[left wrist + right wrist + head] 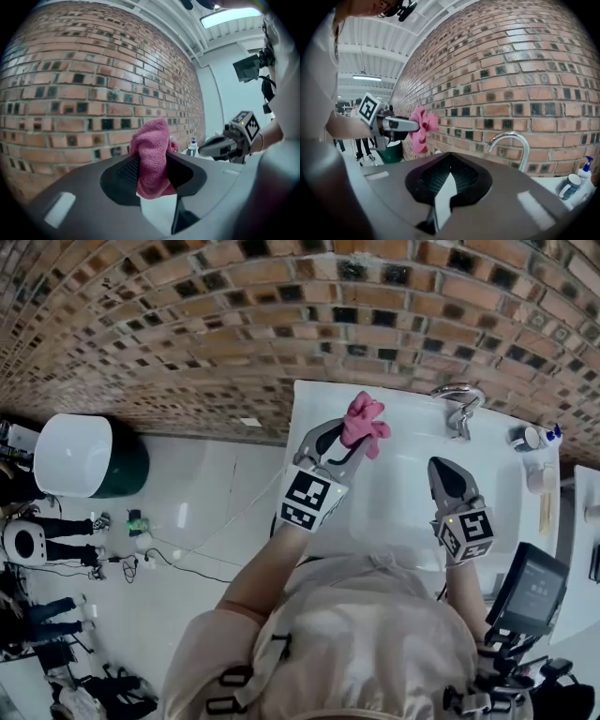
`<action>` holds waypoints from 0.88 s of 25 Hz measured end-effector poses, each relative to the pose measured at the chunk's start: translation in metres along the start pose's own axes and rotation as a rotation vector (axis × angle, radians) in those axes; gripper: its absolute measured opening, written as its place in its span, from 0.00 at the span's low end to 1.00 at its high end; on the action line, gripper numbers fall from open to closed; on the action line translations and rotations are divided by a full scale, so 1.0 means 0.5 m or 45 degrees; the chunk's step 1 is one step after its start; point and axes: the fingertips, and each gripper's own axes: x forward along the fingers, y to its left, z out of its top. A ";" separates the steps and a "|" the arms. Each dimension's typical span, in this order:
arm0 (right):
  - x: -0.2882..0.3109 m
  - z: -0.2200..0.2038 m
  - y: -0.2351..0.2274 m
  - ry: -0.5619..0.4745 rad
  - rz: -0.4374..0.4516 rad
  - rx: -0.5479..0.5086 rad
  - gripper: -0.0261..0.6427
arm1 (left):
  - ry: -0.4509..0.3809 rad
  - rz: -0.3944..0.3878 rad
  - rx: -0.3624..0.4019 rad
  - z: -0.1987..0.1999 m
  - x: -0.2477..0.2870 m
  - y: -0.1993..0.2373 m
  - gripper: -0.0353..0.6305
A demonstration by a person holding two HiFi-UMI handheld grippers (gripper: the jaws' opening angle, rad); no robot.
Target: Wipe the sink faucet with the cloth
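Holding the pink cloth (364, 423) pinched in my left gripper (343, 444) above the sink (403, 512), left of the faucet (459, 407). My right gripper (441, 470) is closed on nothing. A mug (570, 186) and a spray bottle (587, 168) stand to the faucet's right.

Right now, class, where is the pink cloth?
In the head view, the pink cloth sits clamped in the left gripper over the left part of the white sink, apart from the faucet to its right.
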 end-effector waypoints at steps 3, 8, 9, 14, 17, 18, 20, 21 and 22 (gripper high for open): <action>0.020 -0.014 0.048 0.030 0.041 0.002 0.03 | 0.122 0.063 -0.076 -0.133 -0.073 0.028 0.27; 0.041 -0.012 0.098 0.045 0.087 -0.011 0.03 | 0.267 0.169 -0.122 -0.302 -0.136 0.056 0.27; 0.043 -0.008 0.104 0.042 0.092 -0.011 0.03 | 0.290 0.181 -0.093 -0.325 -0.141 0.058 0.27; 0.038 0.006 0.115 0.037 0.080 -0.030 0.03 | 0.387 0.168 -0.097 -0.422 -0.137 0.053 0.28; 0.029 0.000 0.113 0.061 0.079 -0.049 0.03 | 0.466 0.151 -0.099 -0.487 -0.119 0.053 0.28; 0.026 -0.003 0.109 0.072 0.077 -0.058 0.03 | 0.485 0.147 -0.101 -0.506 -0.111 0.056 0.28; 0.018 -0.004 0.096 0.086 0.057 -0.072 0.03 | 0.518 0.151 -0.110 -0.531 -0.099 0.066 0.29; 0.015 -0.003 0.089 0.089 0.044 -0.076 0.03 | 0.536 0.157 -0.111 -0.539 -0.095 0.072 0.29; 0.013 -0.002 0.083 0.090 0.032 -0.079 0.03 | 0.557 0.161 -0.103 -0.546 -0.091 0.075 0.29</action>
